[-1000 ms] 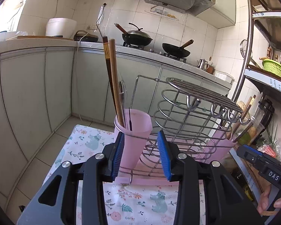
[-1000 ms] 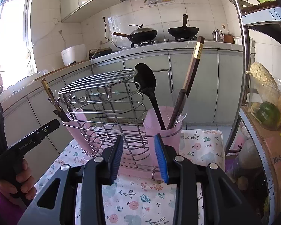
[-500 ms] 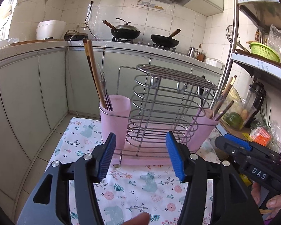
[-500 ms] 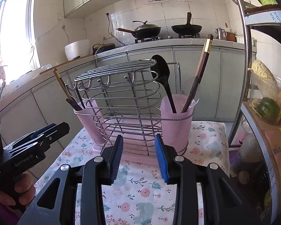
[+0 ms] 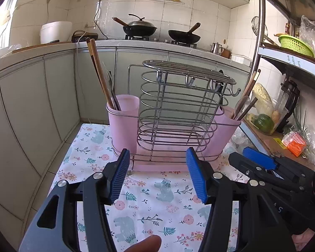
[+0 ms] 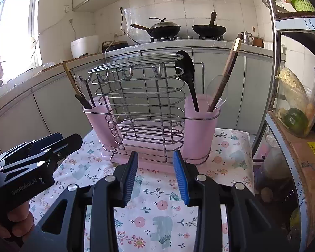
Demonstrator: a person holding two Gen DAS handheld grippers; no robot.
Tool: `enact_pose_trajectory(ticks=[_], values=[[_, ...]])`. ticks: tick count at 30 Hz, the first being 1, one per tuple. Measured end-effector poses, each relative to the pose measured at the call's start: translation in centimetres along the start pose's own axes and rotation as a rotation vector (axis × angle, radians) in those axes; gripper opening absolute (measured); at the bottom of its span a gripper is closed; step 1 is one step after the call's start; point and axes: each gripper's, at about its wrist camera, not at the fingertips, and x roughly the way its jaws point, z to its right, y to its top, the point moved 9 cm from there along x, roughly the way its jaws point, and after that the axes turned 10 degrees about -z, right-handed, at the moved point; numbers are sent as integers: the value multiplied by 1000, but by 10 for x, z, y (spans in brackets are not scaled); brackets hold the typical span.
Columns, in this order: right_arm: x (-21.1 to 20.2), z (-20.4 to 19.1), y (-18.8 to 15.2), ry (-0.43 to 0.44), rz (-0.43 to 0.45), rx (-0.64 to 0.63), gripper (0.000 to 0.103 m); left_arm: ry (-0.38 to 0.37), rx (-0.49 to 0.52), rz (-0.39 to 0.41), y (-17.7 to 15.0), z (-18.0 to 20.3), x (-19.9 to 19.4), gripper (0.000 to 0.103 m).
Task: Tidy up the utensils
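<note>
Rack (image 5: 178, 113) sits on the far half of the floral cloth (image 5: 157, 195), one pink cup at each end: left cup (image 5: 124, 117) holds chopsticks (image 5: 98, 73) plus some metal cutlery, right cup (image 6: 201, 126) holds the black spoon (image 6: 187, 73), a clear spoon and another chopstick pair (image 6: 226, 71). Change over the last second: both grippers have backed off. A second ago the left gripper's pads sat right by the left cup and the right's in front of the right cup; now the rack is smaller in both views, with bare cloth between pads and rack base. Left gripper (image 5: 157, 176) has also opened wider, its jaws now well apart and empty; right gripper (image 6: 155, 174) is partly open, also empty, gap about as before. My read: placing is done or near done, since no loose utensil shows on the cloth in either view and nothing is held, so this looks like a retreat, not an approach. Geometry now: rack is dead ahead of both grippers, near but not touching; left gripper centred on the wire middle section, left cup ahead-left of it; right cup ahead-right of the right gripper. The two grippers sit side by side, close together, near edge of the cloth.
</note>
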Motion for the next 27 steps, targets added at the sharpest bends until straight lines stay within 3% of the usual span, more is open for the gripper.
enact_pose_trajectory(ticks=[27], values=[[0, -5, 0, -29, 2, -4, 34, 13, 10, -26, -7, 2, 4, 56]])
